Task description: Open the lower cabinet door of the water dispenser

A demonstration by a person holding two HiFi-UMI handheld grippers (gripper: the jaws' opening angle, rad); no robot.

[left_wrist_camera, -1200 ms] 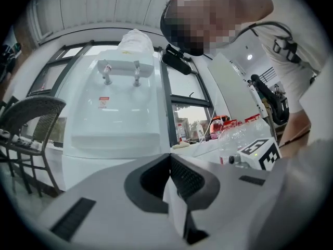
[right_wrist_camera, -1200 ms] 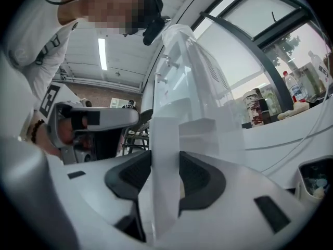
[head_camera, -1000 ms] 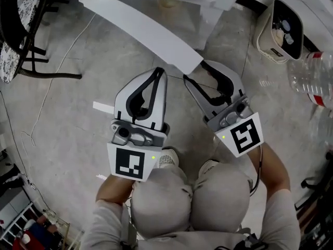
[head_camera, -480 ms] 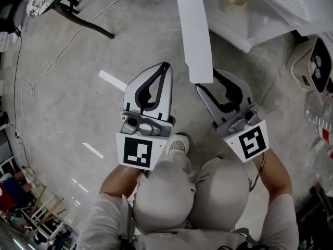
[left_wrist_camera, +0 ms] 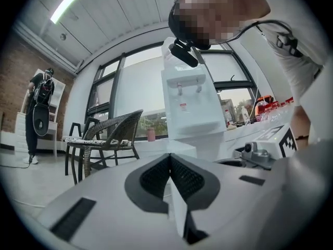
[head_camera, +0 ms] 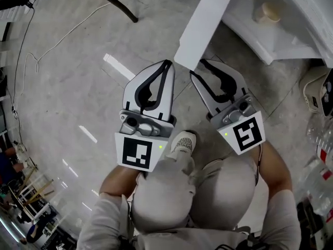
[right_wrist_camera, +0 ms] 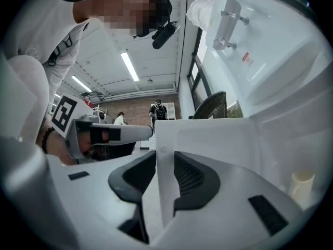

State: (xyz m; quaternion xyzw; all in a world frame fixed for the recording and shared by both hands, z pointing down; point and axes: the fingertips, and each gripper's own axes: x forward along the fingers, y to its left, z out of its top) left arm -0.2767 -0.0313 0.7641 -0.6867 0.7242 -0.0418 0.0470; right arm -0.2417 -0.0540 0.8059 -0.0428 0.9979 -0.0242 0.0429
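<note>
The white water dispenser (left_wrist_camera: 184, 105) stands ahead, its lower cabinet (head_camera: 260, 33) open at top right in the head view. The white cabinet door (head_camera: 205, 22) is swung out, and its free end reaches my right gripper (head_camera: 200, 65). In the right gripper view the door's edge (right_wrist_camera: 165, 155) stands between the dark pads, which touch it on both sides as the jaws are closing. My left gripper (head_camera: 165, 64) hovers beside it to the left, shut, tips together and holding nothing. A beige cup-like thing (head_camera: 266, 12) sits inside the cabinet.
A black chair leg (head_camera: 117, 4) and a white cable (head_camera: 57, 46) lie on the grey floor at upper left. A beige bin (head_camera: 318, 90) and plastic bottles (head_camera: 320, 145) are at right. A wicker chair (left_wrist_camera: 104, 134) and a standing person (left_wrist_camera: 39, 113) are farther off.
The door has swung farther out from the cabinet. Both grippers moved along with its free end, and the right jaws have narrowed onto the door's edge.
</note>
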